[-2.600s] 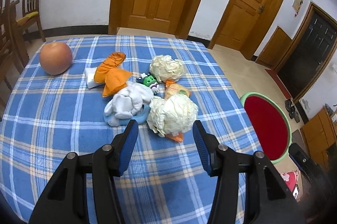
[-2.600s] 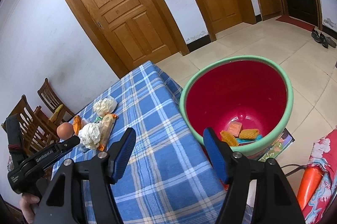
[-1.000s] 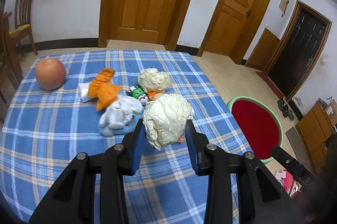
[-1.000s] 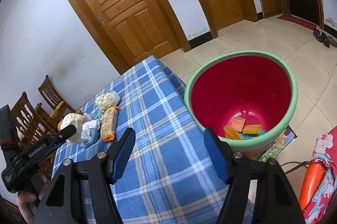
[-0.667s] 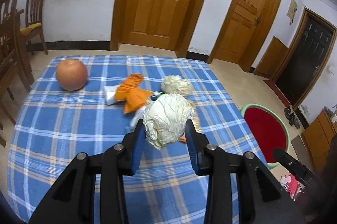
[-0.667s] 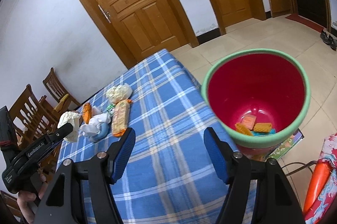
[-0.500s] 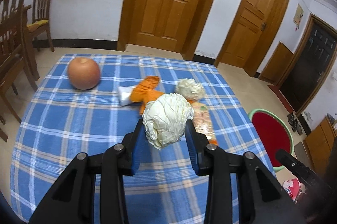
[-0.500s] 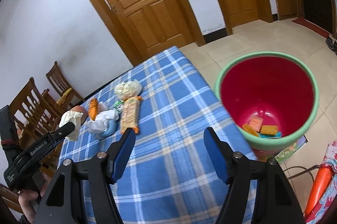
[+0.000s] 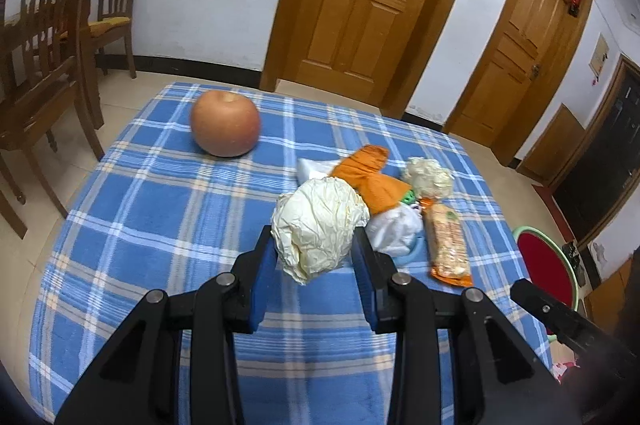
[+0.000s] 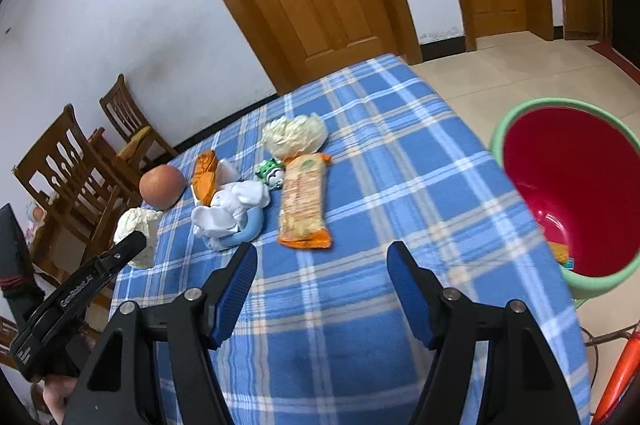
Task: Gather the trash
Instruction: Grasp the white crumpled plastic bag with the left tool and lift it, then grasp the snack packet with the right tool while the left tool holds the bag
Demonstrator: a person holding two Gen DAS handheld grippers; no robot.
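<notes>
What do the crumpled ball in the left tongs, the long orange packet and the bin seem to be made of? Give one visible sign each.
Crumpled ball: likely matt cream paper, with sharp creases and folds.
Long orange packet: probably plastic film, slightly glossy, with crimped ends.
Bin: seemingly moulded plastic, smooth, with a green rim and a red inside.

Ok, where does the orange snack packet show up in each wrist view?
Left wrist: snack packet lies right of centre, just right of the held paper ball.
Right wrist: centre, beyond the open fingers.
Shared landmark: the apple.
</notes>
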